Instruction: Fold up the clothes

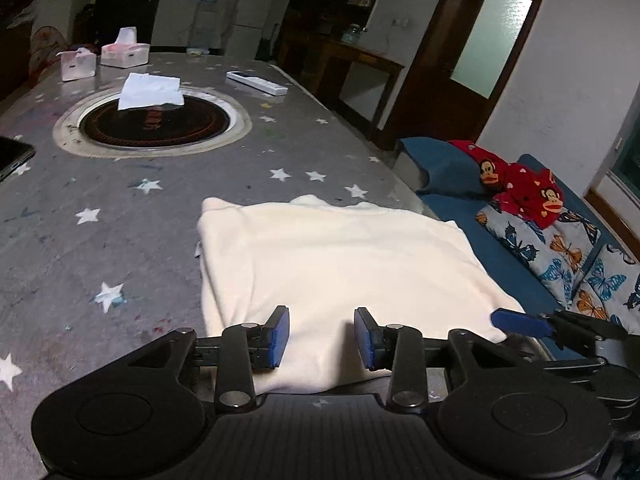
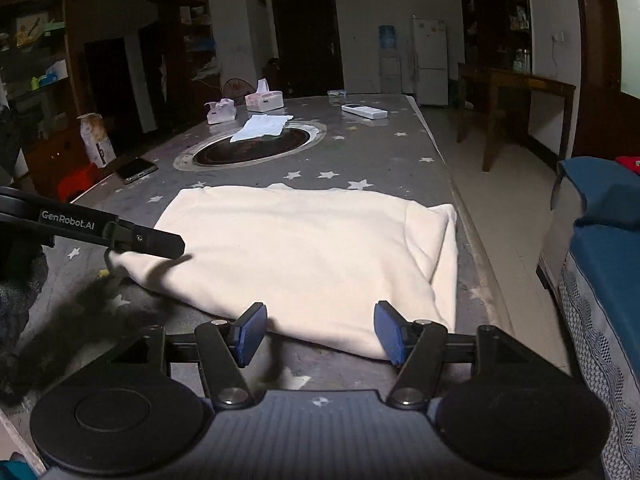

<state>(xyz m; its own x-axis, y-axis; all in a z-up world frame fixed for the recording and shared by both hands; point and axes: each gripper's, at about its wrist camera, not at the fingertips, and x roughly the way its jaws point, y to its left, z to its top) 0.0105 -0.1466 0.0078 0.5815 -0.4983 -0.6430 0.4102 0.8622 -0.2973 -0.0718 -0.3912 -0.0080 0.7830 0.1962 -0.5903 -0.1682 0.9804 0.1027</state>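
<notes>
I am holding my left gripper (image 1: 321, 338) and my right gripper (image 2: 320, 332) over the near edge of the table (image 1: 120, 240), side by side, both tipped downward. The cream garment (image 1: 340, 264) is lying folded into a thick rectangle near the table's near right corner, its long axis running across my view, parallel to that near edge. My left jaws are standing apart with the garment's near hem showing between the blue pads, and nothing is being pinched. My right jaws are standing wider apart at the near right corner of the garment (image 2: 304, 248), the right pad just beside the cloth, the pads not pressing on it. The garment is stretching straight ahead of both sets of jaws, so each hand is nearest its own end of the near hem. I judge the next fold is calling for both hands together along that hem.
</notes>
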